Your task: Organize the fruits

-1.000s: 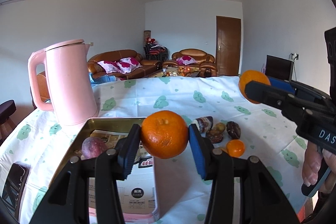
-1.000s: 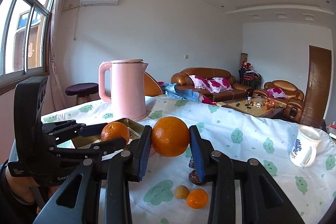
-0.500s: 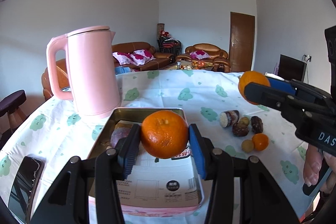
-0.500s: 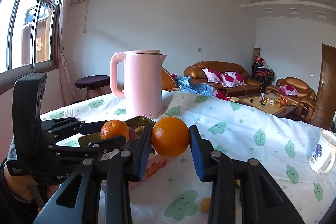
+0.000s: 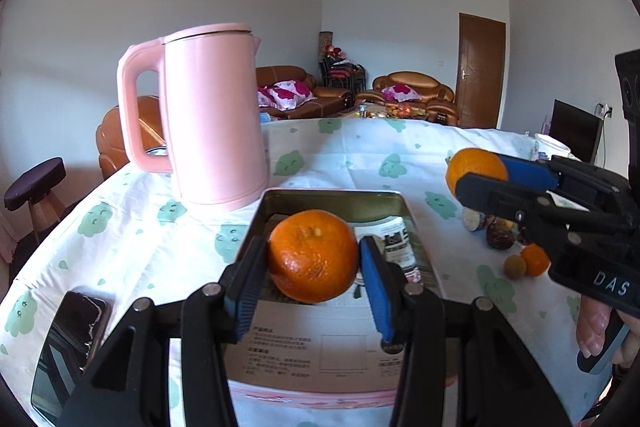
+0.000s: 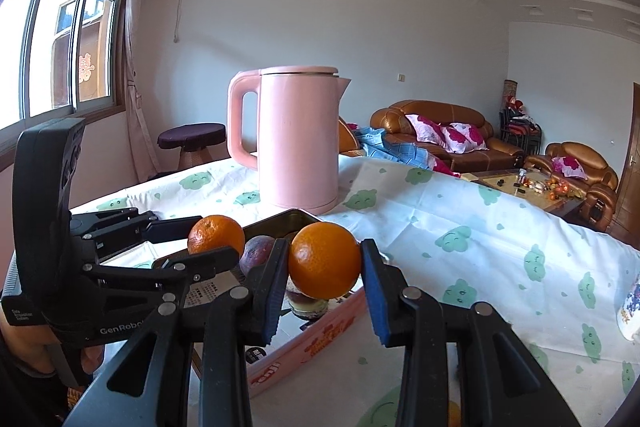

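Note:
My left gripper (image 5: 313, 261) is shut on an orange (image 5: 313, 255) and holds it over the open tin box (image 5: 332, 193). In the right wrist view this left gripper (image 6: 208, 242) and its orange (image 6: 216, 235) hover above the tin's left half. My right gripper (image 6: 325, 263) is shut on a second orange (image 6: 325, 259) just over the tin's near pink wall (image 6: 320, 331). From the left wrist view, the right gripper (image 5: 480, 174) with its orange (image 5: 474, 169) hangs right of the tin. A purple passion fruit (image 6: 258, 251) lies inside the tin.
A tall pink kettle (image 5: 212, 123) stands just behind the tin. Several small fruits (image 5: 500, 237) lie on the cloth to the tin's right. A phone (image 5: 68, 339) lies at the near left. A mug (image 6: 632, 303) stands at the far right edge.
Both grippers have moved toward the tin and kettle, each still shut on its orange. The loose small fruits have slid off to the right of the views.

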`<act>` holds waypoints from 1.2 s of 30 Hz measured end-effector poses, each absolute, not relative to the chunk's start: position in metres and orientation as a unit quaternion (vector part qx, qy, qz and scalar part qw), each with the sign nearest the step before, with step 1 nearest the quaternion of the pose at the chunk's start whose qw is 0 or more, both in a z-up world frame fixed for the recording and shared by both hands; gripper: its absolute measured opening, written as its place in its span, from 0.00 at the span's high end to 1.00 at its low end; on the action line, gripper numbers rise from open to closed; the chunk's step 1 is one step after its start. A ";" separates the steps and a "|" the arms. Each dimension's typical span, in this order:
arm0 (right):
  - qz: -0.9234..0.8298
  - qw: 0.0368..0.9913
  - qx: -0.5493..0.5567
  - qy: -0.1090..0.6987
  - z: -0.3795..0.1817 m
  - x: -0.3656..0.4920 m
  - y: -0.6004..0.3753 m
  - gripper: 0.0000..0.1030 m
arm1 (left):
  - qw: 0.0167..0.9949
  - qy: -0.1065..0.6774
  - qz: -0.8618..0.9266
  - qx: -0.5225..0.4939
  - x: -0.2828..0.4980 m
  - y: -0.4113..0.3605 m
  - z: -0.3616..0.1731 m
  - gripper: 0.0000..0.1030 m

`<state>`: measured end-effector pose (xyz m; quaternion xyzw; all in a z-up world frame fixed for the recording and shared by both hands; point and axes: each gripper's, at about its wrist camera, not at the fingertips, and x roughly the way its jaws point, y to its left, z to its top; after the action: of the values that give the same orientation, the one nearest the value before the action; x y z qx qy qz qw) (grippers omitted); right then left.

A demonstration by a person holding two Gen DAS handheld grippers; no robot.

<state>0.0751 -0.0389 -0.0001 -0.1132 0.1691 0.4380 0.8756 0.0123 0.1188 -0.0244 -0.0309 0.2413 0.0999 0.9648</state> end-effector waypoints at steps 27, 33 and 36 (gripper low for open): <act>0.456 0.845 -0.151 0.235 -0.039 0.080 0.005 0.63 | 0.947 0.303 0.100 -0.038 0.031 0.143 -0.043 0.53; 0.453 0.840 -0.162 0.252 -0.043 0.083 0.011 0.63 | 0.943 0.315 0.099 -0.035 0.035 0.143 -0.046 0.53; 0.449 0.838 -0.169 0.261 -0.046 0.085 0.014 0.63 | 0.942 0.319 0.100 -0.031 0.036 0.142 -0.047 0.53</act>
<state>0.0847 0.0135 -0.0461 -0.1686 0.2609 0.4494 0.8376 0.0363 0.1423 -0.0467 -0.0312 0.3195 0.0998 0.9418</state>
